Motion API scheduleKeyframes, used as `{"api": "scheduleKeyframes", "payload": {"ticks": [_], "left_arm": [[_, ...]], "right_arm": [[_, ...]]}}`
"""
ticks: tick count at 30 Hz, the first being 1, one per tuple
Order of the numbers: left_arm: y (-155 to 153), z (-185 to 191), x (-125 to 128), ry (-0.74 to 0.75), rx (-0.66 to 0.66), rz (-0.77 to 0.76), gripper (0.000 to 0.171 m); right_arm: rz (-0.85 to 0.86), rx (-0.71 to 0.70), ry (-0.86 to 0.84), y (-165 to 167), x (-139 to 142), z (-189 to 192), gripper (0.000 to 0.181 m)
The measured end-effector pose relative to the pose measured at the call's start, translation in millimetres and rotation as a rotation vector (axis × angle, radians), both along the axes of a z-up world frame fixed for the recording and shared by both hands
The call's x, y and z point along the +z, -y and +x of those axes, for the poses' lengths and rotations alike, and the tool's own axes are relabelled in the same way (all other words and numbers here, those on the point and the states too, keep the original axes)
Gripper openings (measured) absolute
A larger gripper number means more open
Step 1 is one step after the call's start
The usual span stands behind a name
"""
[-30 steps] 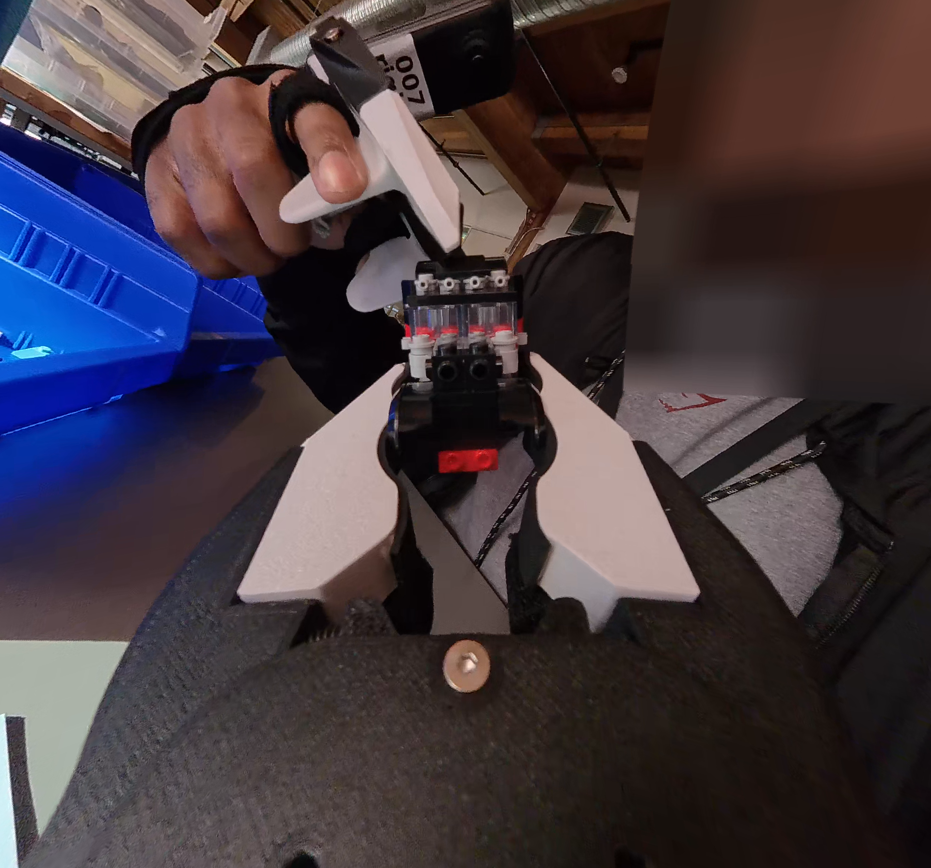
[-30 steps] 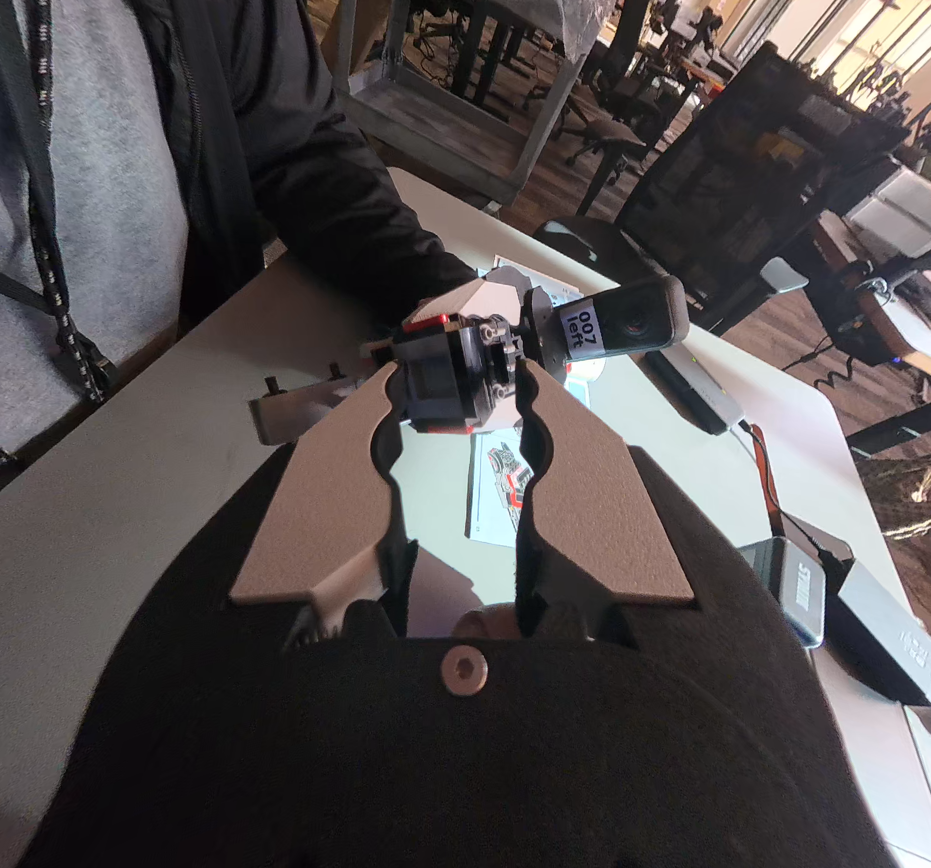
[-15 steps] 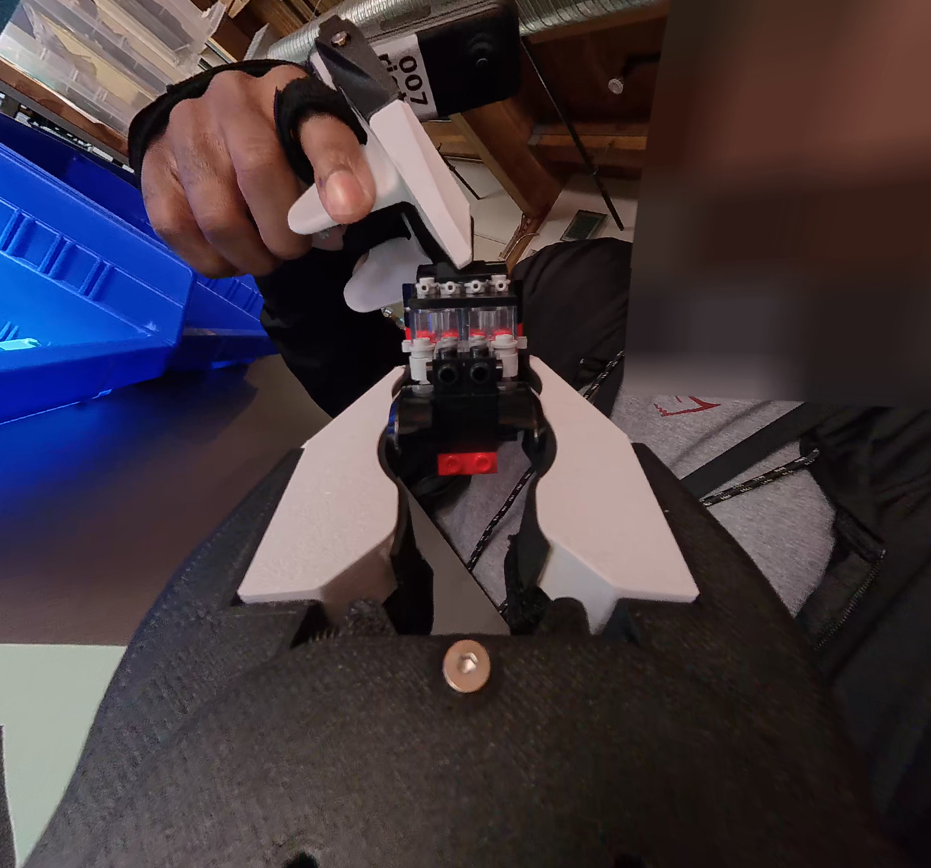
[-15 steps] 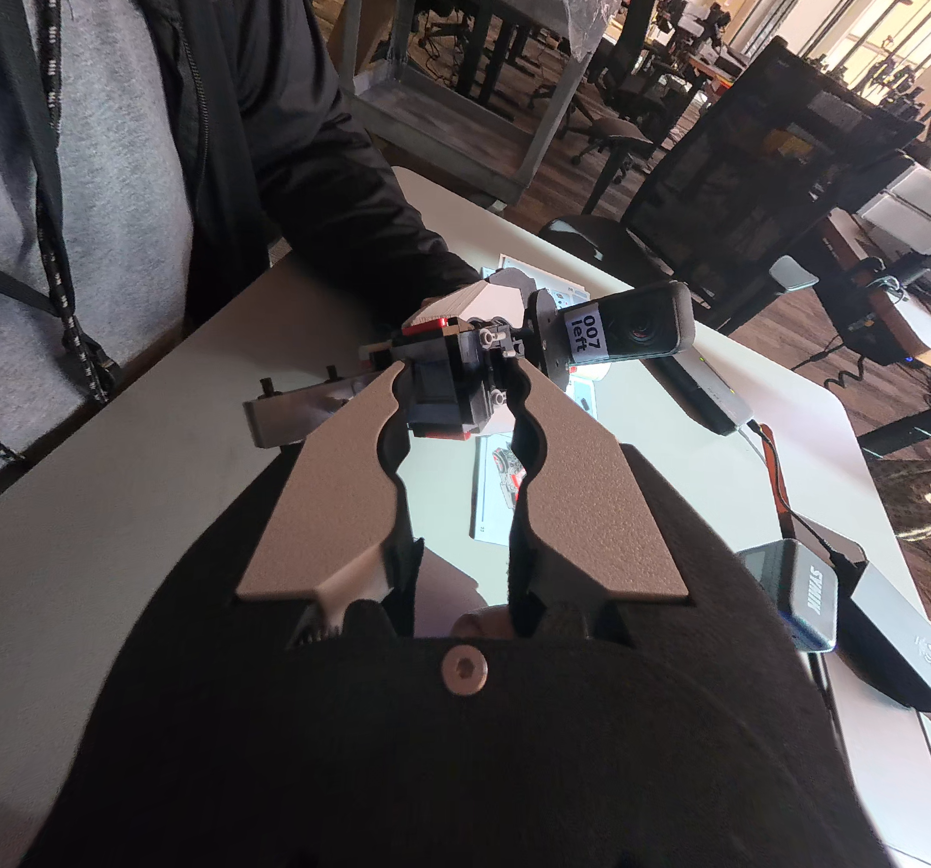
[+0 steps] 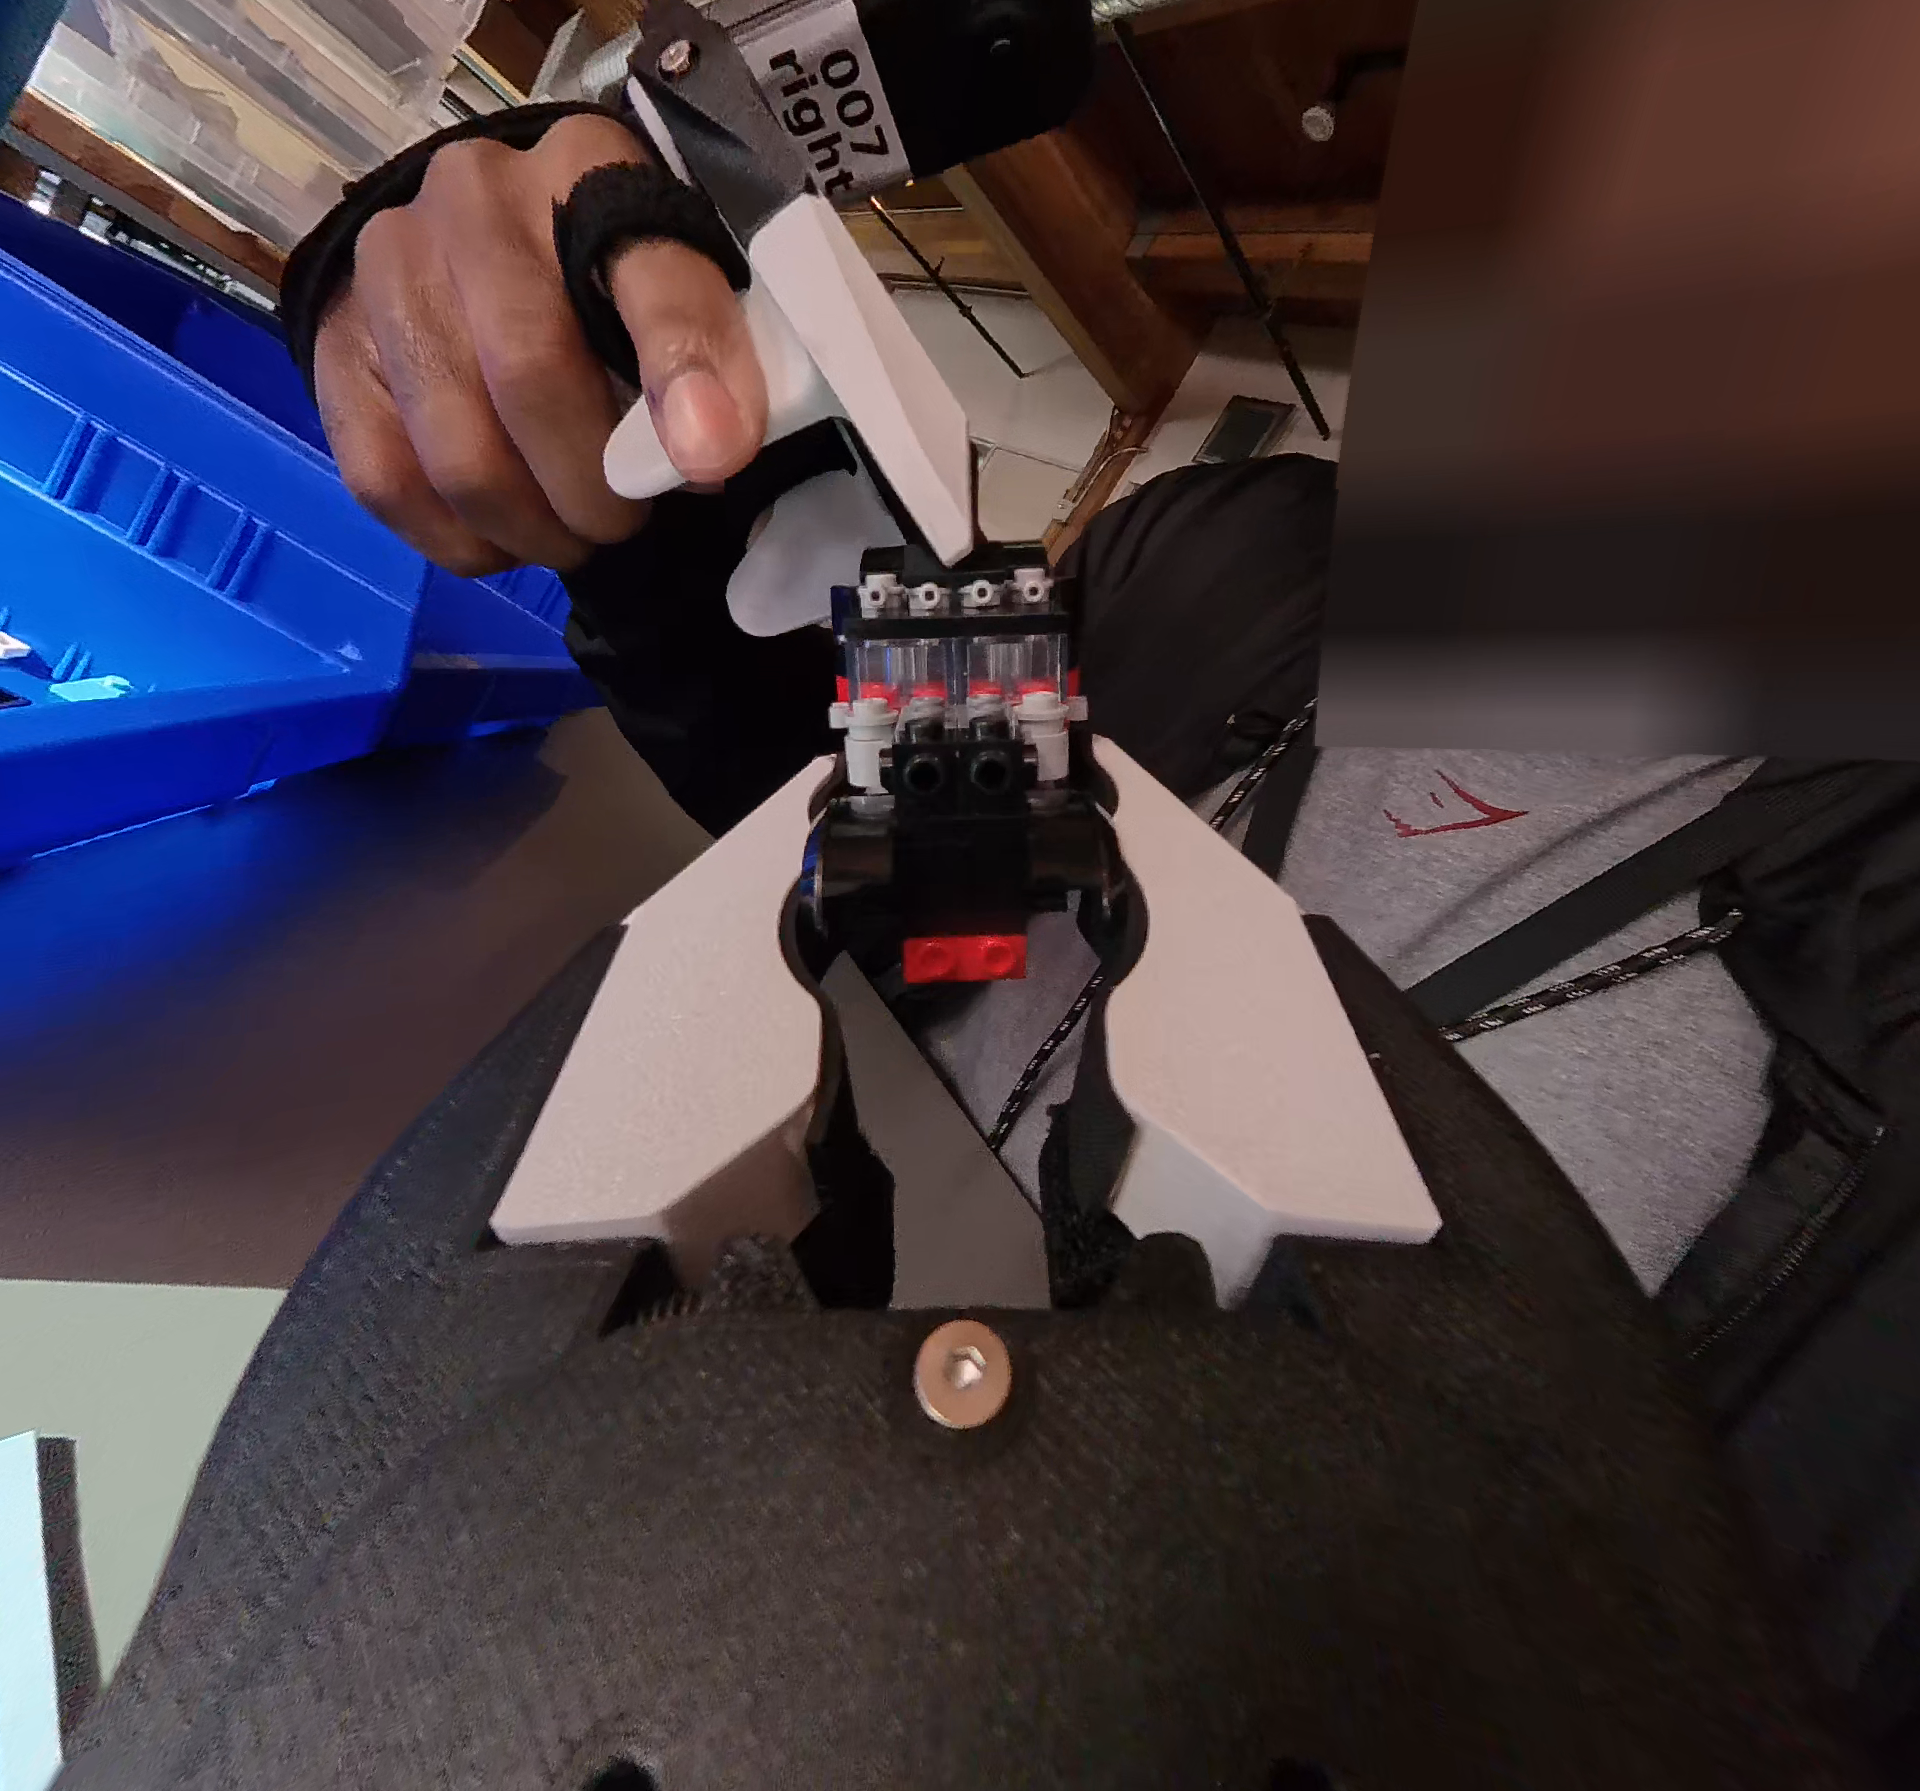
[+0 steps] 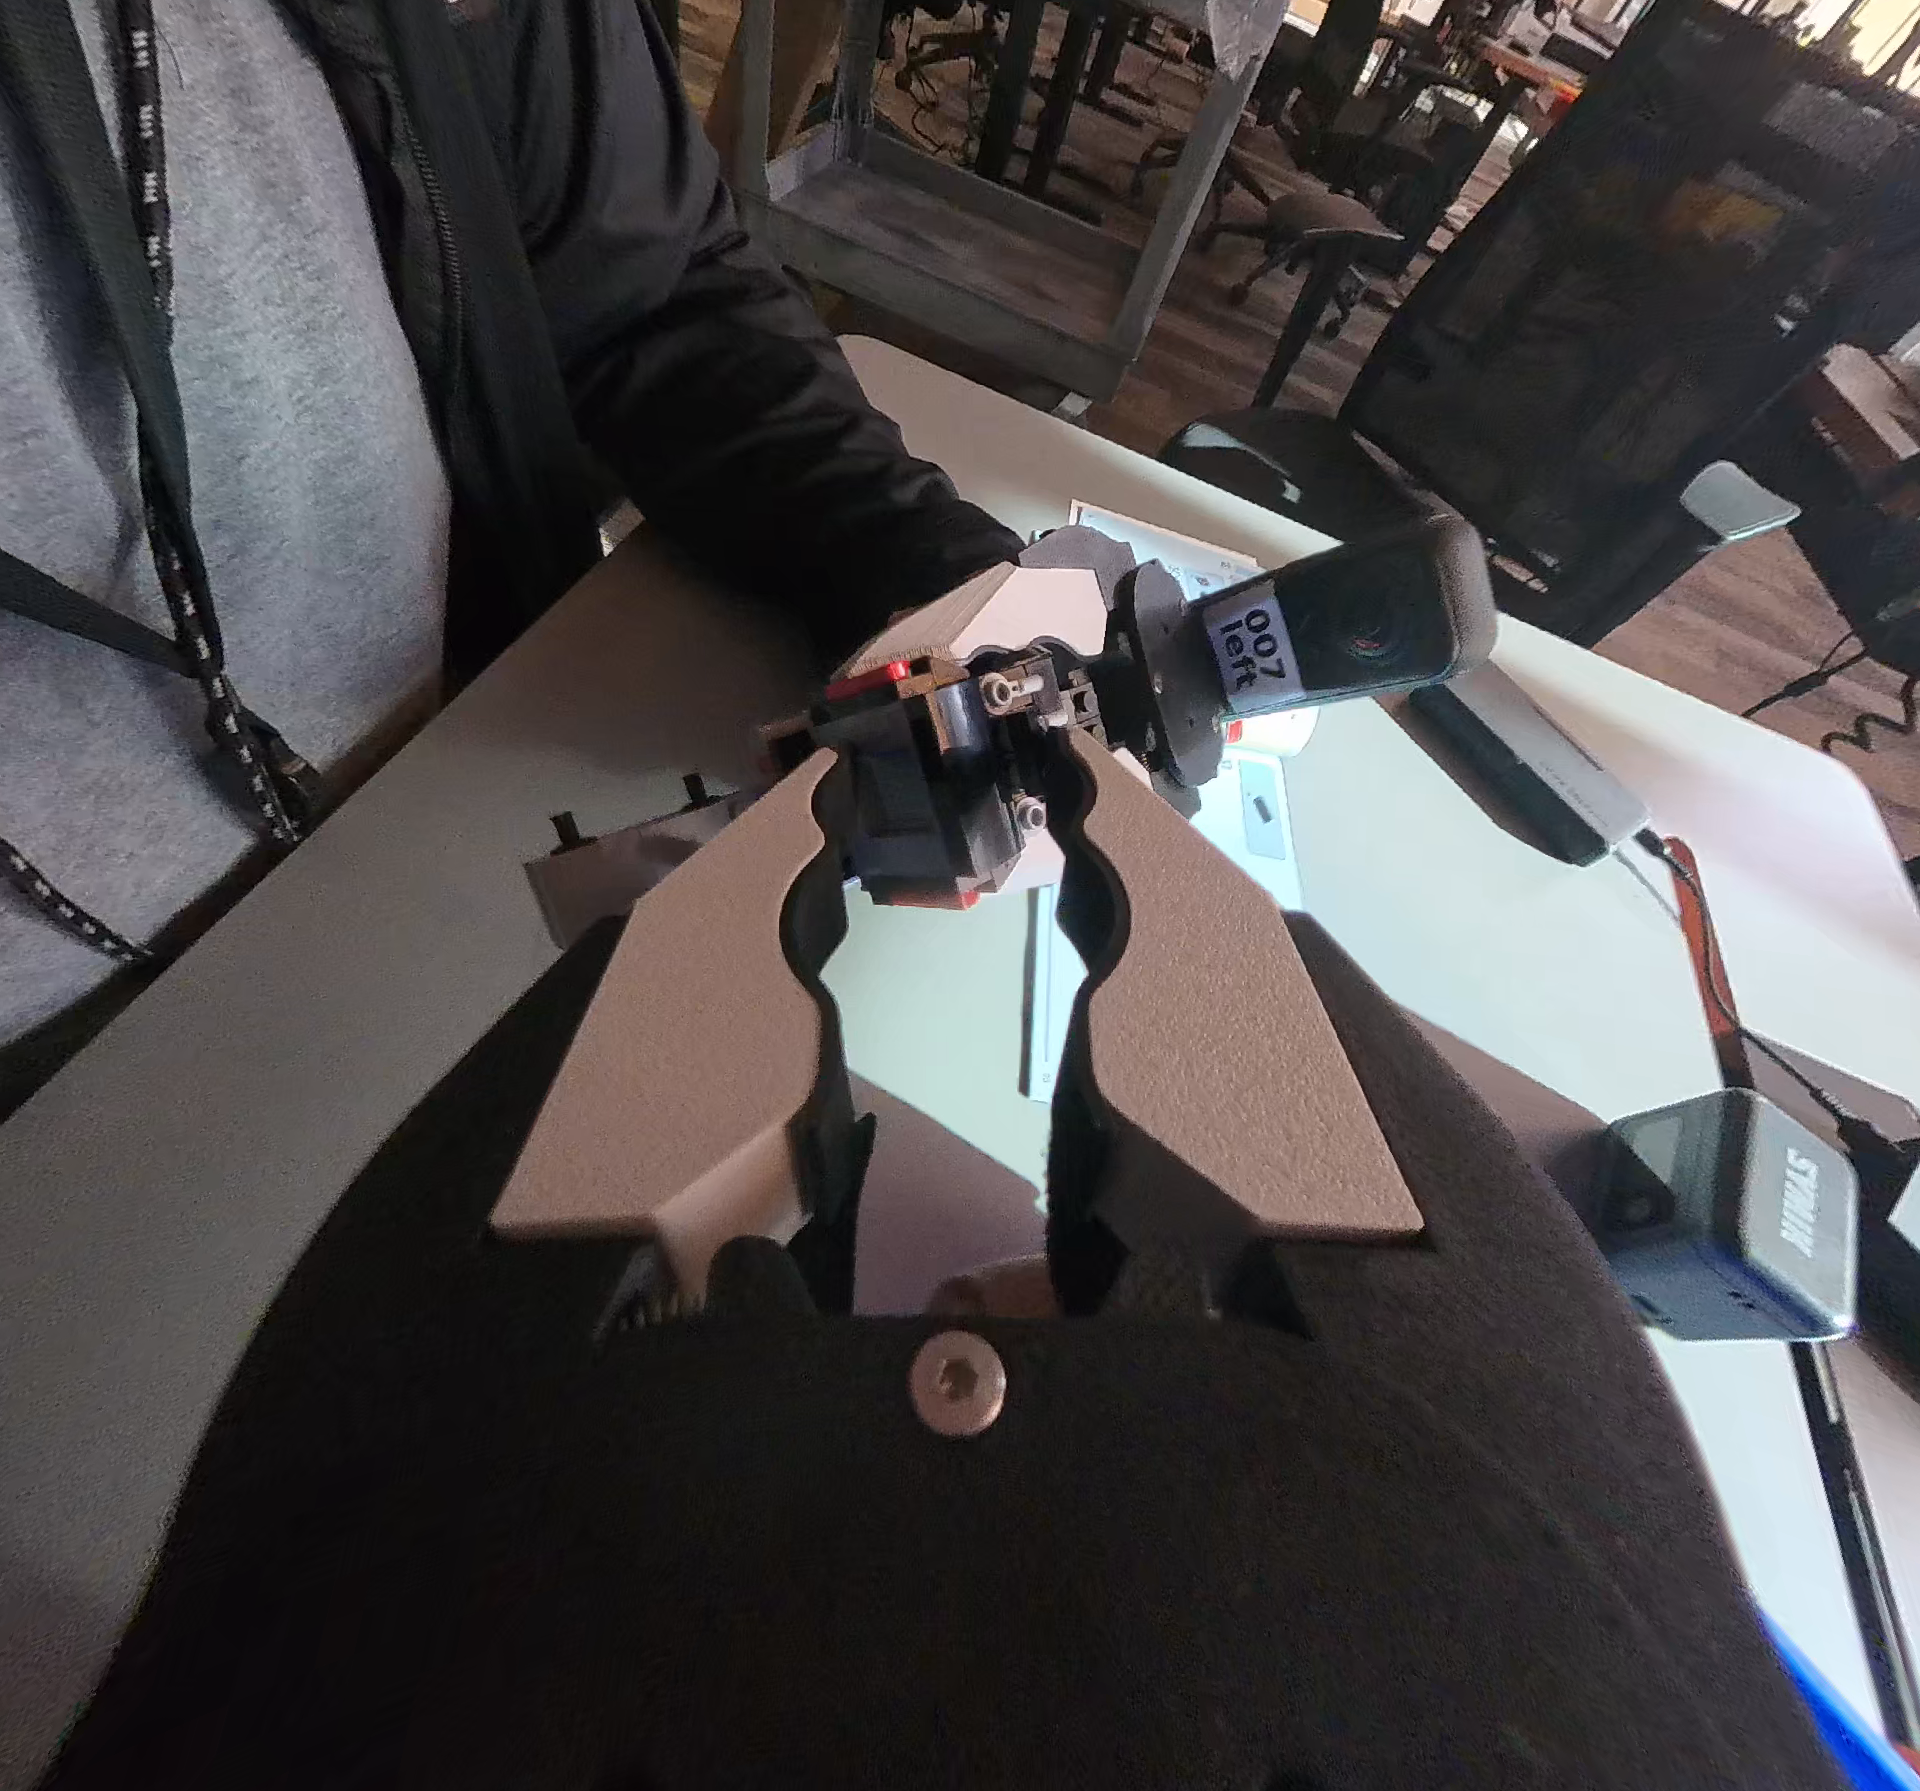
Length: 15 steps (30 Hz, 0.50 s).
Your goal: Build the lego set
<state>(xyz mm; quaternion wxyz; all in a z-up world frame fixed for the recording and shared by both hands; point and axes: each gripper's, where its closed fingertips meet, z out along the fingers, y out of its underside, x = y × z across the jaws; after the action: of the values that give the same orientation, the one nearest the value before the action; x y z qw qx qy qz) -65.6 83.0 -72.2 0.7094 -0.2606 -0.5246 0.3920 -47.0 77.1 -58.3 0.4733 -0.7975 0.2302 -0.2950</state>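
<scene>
The lego model (image 5: pixel 956 661) is a small black build with red, white and clear parts. My left gripper (image 5: pixel 961 775) is shut on its black lower end and holds it in the air. My right gripper (image 6: pixel 945 765) is shut on the other end of the same model (image 6: pixel 925 806). In the left wrist view the right gripper's fingers (image 5: pixel 883 411) come down from above onto the model's far end, held by a person's hand (image 5: pixel 488 370). In the right wrist view the left gripper's white finger (image 6: pixel 997 609) shows behind the model.
A blue bin (image 5: pixel 156 598) stands at the left. On the white table (image 6: pixel 416 910) lie a grey lego piece (image 6: pixel 623 858), an instruction sheet (image 6: pixel 1262 806), a black device (image 6: pixel 1507 765) and a grey box (image 6: pixel 1745 1222). The person's torso is close behind. Only a small space, under 4 cm, lies between the two pairs of fingers.
My right gripper's jaws have narrowed slightly onto the model. Both grippers have shifted a little while the model stays held between them.
</scene>
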Motion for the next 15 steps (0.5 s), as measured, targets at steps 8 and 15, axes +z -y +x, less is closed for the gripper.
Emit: {"api": "scheduleKeyframes", "payload": {"ticks": [8,15], "left_arm": [[9.7,13.2,6.1,0.129,0.200,-0.188,0.043],[36.6,38.4,2.1,0.425,0.560,-0.481,0.043]], "right_arm": [[0.020,-0.087,0.043,16.7,12.1,5.8,0.063],[0.102,-0.123,0.090,24.2,37.0,1.9,0.054]]}}
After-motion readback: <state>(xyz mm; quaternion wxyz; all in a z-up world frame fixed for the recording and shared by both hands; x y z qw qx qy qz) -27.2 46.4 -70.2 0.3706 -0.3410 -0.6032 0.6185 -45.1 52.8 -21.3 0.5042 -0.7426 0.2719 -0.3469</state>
